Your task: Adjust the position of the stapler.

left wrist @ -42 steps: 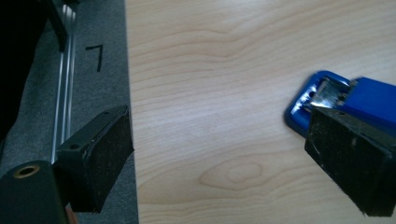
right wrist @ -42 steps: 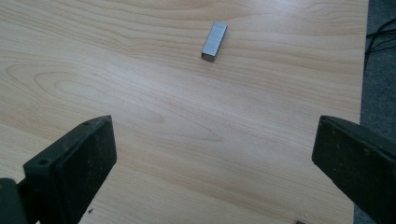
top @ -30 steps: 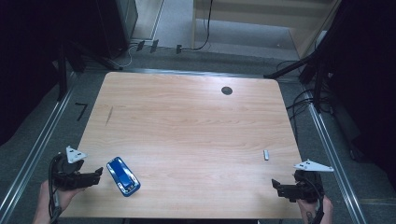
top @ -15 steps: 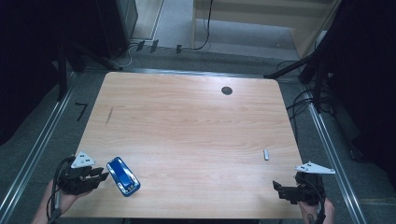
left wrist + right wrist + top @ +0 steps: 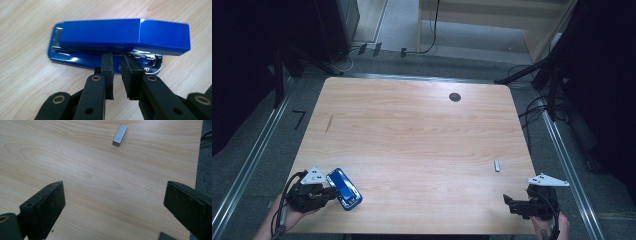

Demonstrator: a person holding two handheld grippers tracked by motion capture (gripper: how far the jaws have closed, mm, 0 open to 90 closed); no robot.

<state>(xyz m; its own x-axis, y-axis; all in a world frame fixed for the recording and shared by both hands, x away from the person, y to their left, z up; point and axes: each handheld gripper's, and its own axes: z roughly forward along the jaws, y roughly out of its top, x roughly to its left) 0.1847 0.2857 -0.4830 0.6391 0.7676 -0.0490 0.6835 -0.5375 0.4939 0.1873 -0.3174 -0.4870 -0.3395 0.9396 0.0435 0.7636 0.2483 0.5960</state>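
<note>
A blue stapler (image 5: 344,189) lies on its side near the front left corner of the wooden table (image 5: 412,130). In the left gripper view the stapler (image 5: 120,35) shows its blue top, chrome inner rail and blue base. My left gripper (image 5: 331,193) is at the stapler's left, its jaws nearly together with a thin gap, and its fingertips (image 5: 107,60) rest against the stapler's side. At the front right, my right gripper (image 5: 507,201) is held open wide (image 5: 115,202) over bare wood. A small grey block of staples (image 5: 497,166) lies ahead of it (image 5: 120,135).
A black round grommet (image 5: 455,97) sits in the table near its far edge. Metal rails (image 5: 562,155) run along both sides of the table, and cables lie on the floor at the right. The table's right edge (image 5: 198,157) is close to my right gripper.
My left gripper has moved right along the front edge until its tips meet the stapler. My right gripper has shifted slightly nearer the front edge.
</note>
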